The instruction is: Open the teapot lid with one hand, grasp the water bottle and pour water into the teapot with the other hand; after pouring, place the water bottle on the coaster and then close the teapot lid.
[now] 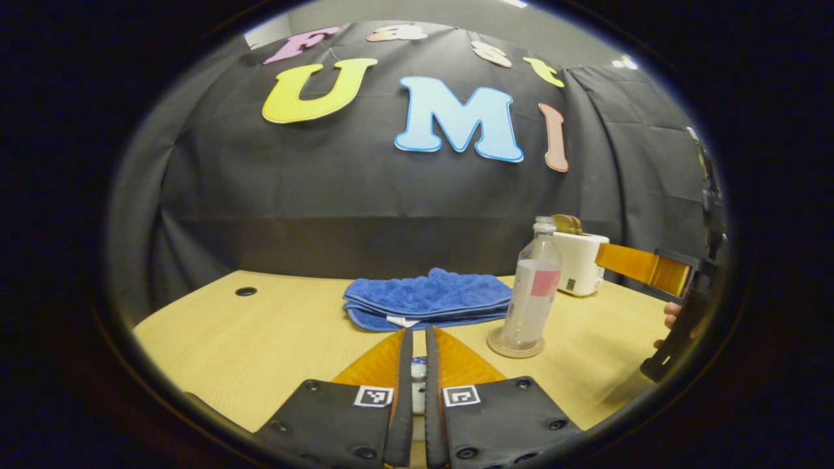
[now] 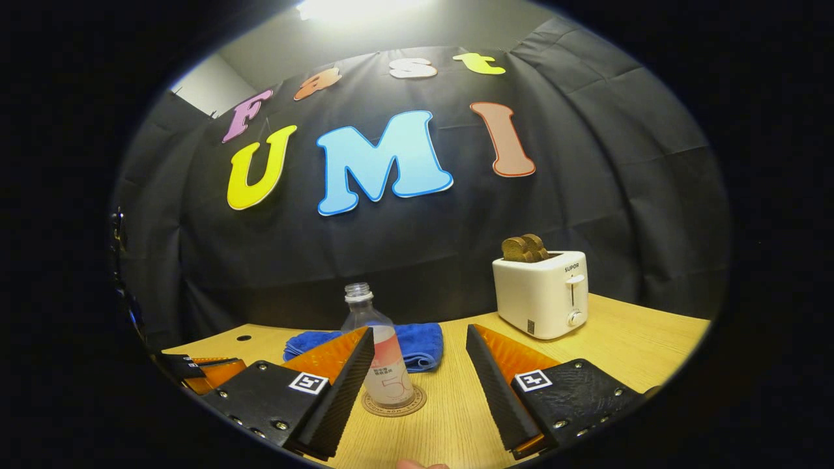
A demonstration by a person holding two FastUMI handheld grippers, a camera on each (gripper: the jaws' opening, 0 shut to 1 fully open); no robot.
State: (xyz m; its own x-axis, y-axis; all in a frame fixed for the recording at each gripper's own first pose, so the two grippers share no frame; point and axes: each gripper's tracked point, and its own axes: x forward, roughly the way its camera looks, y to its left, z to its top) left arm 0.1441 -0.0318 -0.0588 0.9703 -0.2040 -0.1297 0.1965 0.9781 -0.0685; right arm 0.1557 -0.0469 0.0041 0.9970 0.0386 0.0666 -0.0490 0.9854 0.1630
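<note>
The clear water bottle [image 2: 383, 365], uncapped with a pink label, stands upright on the round coaster [image 2: 394, 402]. My right gripper [image 2: 419, 332] is open, its fingers on either side of the bottle but short of it, not touching. In the left gripper view the bottle [image 1: 535, 286] stands on the coaster [image 1: 515, 345] at right. My left gripper [image 1: 417, 333] is shut on a small white and blue piece [image 1: 418, 371], apparently the teapot lid's knob. The teapot's body is hidden beneath its fingers.
A folded blue cloth [image 1: 427, 299] lies behind the bottle. A white toaster [image 2: 544, 293] with bread stands at the back right of the wooden table [image 2: 638, 339]. A hand [image 1: 671, 319] holds the right gripper at the left gripper view's right edge.
</note>
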